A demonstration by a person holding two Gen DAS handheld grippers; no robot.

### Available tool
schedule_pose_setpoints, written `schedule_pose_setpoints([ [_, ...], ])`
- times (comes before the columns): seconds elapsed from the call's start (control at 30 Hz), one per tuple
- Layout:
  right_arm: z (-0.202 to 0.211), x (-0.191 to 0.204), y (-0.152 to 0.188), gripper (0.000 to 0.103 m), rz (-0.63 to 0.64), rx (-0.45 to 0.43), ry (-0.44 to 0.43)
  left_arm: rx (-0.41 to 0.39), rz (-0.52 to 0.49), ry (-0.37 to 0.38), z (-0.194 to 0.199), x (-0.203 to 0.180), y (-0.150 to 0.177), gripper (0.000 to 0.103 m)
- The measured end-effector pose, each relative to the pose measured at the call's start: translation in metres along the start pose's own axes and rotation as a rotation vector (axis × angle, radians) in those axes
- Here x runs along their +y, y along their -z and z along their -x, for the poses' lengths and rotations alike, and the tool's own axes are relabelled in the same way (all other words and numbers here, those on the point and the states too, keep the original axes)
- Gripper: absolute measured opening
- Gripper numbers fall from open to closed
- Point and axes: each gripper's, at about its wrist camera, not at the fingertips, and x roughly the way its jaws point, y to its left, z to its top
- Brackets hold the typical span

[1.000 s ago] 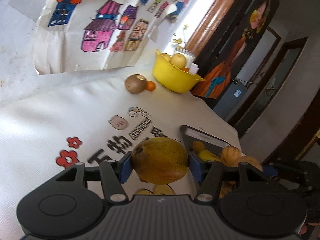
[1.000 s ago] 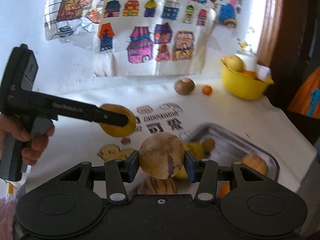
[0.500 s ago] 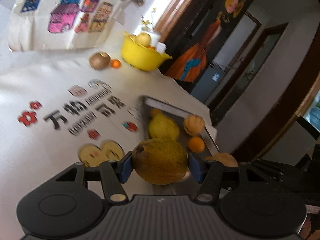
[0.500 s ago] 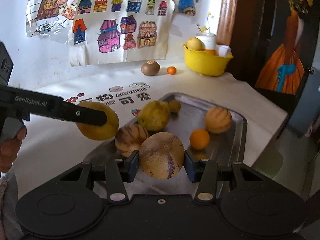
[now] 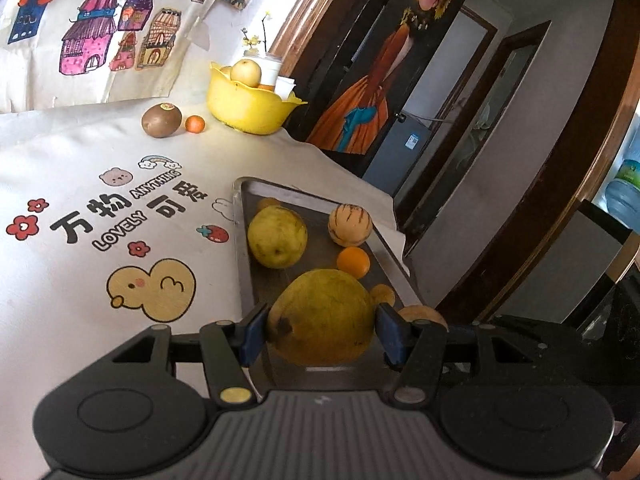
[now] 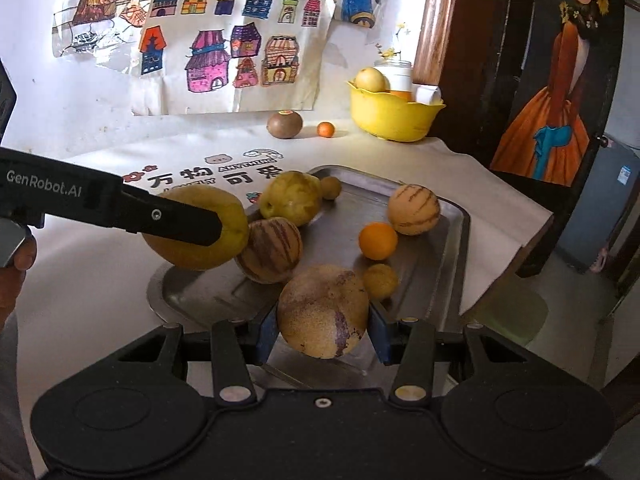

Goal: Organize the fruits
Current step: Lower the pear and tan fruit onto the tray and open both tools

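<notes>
Right wrist view: printed worktop (image 6: 100, 280) carrying metal tray (image 6: 452, 248) near its edge. Left hand-held gripper (image 5: 321, 334) clamped on big yellow-green fruit (image 5: 321, 316), poised above tray's near-left end. Right hand-held gripper (image 6: 322, 330) closed around speckled tan fruit (image 6: 322, 310), low over tray's near edge. Inside tray: yellow pear-like fruit (image 6: 290, 198), striped melon (image 6: 270, 255), second striped melon (image 6: 413, 209), small orange (image 6: 377, 241).

A family home: children's drawings (image 6: 224, 36) on the wall, cartoon-printed tablecloth (image 5: 80, 168), painted door (image 6: 560, 80).
</notes>
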Motion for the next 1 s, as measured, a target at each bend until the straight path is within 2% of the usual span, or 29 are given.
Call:
schedule_pose_setpoints([
  [1.0, -0.010, -0.010, 0.014, 0.050, -0.027, 0.008, 0.057, 0.071, 0.000, -0.009, -0.024, -0.001, 0.005, 0.060],
])
